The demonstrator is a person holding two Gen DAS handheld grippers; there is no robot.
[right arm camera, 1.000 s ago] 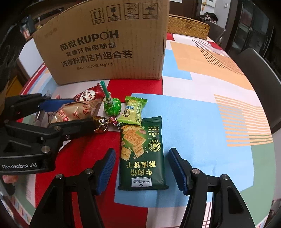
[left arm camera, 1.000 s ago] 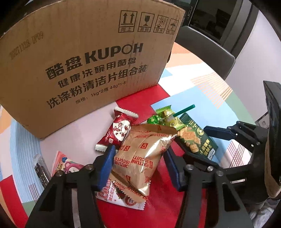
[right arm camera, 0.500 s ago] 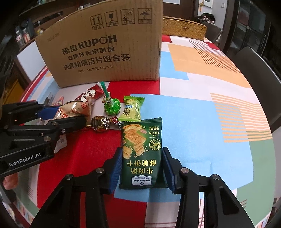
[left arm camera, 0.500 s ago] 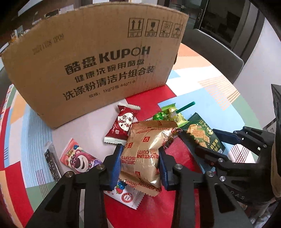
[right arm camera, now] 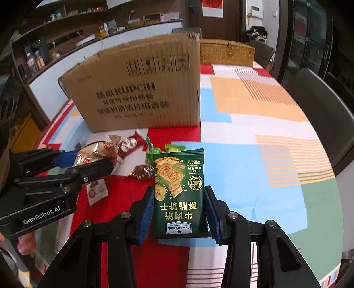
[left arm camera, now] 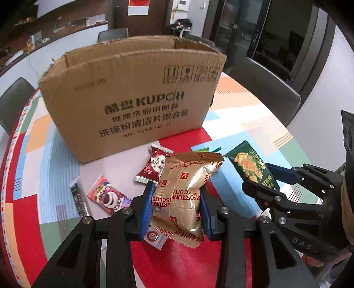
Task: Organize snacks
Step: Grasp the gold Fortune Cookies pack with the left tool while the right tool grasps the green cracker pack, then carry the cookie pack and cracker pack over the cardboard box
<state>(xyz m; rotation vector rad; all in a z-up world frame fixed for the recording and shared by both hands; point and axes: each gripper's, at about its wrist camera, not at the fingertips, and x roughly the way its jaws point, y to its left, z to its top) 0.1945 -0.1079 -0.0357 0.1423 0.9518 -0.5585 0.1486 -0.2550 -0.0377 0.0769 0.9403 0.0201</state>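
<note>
Puffy gold biscuit pack [left arm camera: 184,195] is pinched mid-body by left claw [left arm camera: 176,211], flat green cracker pack [right arm camera: 179,195] by right claw [right arm camera: 178,216], near the cardboard box [left arm camera: 132,99]; both probably light, crinkly, crushable.

I am working in a home dining room that opens onto a kitchen. The worktop [right arm camera: 254,106] is a round dining table under a patchwork cloth, with dark padded chairs [left arm camera: 263,75] set around it. Behind it I see a long white counter [right arm camera: 73,55] and shelves [right arm camera: 55,13] carrying bottles and jars. A red paper decoration [right arm camera: 212,5] hangs on the far wall beside a wall switch panel [right arm camera: 254,8]. A woven basket [right arm camera: 225,52] sits on the table.
</note>
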